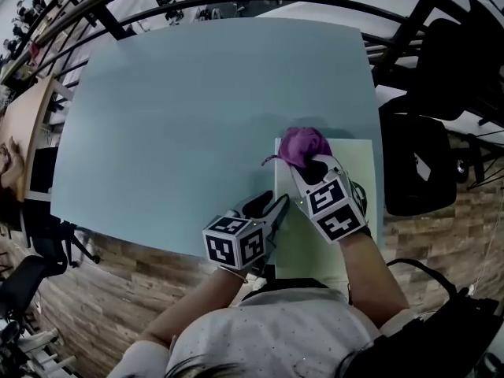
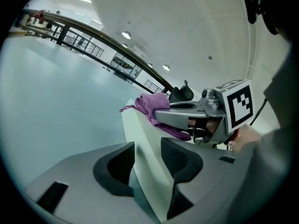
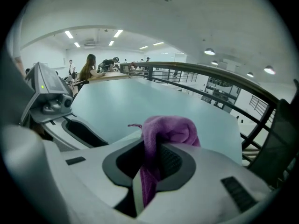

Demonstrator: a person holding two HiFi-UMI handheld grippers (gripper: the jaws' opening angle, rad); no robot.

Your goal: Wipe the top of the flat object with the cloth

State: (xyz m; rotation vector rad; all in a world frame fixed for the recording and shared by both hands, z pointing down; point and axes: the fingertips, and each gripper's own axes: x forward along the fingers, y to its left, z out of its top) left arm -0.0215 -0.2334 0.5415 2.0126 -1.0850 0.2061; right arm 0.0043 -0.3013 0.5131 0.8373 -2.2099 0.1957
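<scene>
A pale green flat board (image 1: 298,246) lies at the near right of the light blue table (image 1: 197,109). My right gripper (image 1: 311,164) is shut on a bunched purple cloth (image 1: 303,146) that rests on the board's far end. In the right gripper view the cloth (image 3: 168,129) hangs pinched between the dark pads of the right gripper (image 3: 152,164). My left gripper (image 1: 272,205) is at the board's left edge. In the left gripper view that edge of the board (image 2: 145,134) fills the gap between the jaws of the left gripper (image 2: 147,160), with the cloth (image 2: 152,102) beyond.
A black chair (image 1: 417,172) stands right of the table, on wooden floor (image 1: 134,282). Dark railings (image 1: 94,10) run behind the table's far edge. A person (image 3: 88,66) sits at a distant desk. The table's left half carries nothing.
</scene>
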